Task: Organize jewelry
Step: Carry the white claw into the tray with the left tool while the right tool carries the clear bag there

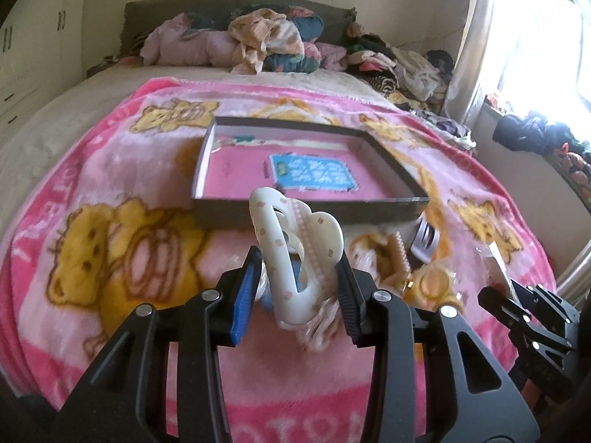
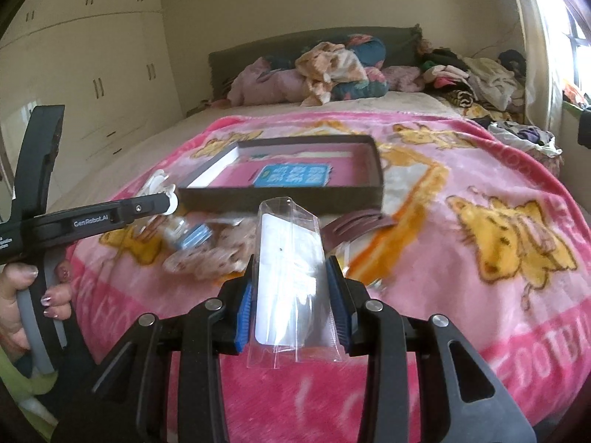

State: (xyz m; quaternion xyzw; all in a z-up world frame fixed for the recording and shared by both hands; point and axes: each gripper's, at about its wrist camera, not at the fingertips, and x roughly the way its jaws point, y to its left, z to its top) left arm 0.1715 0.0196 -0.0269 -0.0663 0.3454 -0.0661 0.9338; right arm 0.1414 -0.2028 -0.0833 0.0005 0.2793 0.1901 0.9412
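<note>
My left gripper (image 1: 297, 258) is shut on a cream hair claw clip (image 1: 291, 247) dotted with small pink flowers, held above the pink blanket (image 1: 110, 192). In front of it lies the shallow dark box (image 1: 310, 208) with a pink floor and a blue card inside. My right gripper (image 2: 291, 269) is shut on a clear plastic packet (image 2: 290, 273) with a white card, lifted above the blanket (image 2: 461, 295). In the right wrist view the left gripper (image 2: 170, 203) shows at the left with the cream clip (image 2: 159, 182), near the box (image 2: 280, 199).
On the blanket lie a brown comb clip (image 2: 354, 227), a small bottle with a blue label (image 2: 188, 234), a patterned scrunchie (image 2: 221, 254) and gold pieces (image 1: 428, 284). Piled clothes (image 1: 266, 40) line the headboard and the window side. A hand (image 2: 22, 295) holds the left gripper's handle.
</note>
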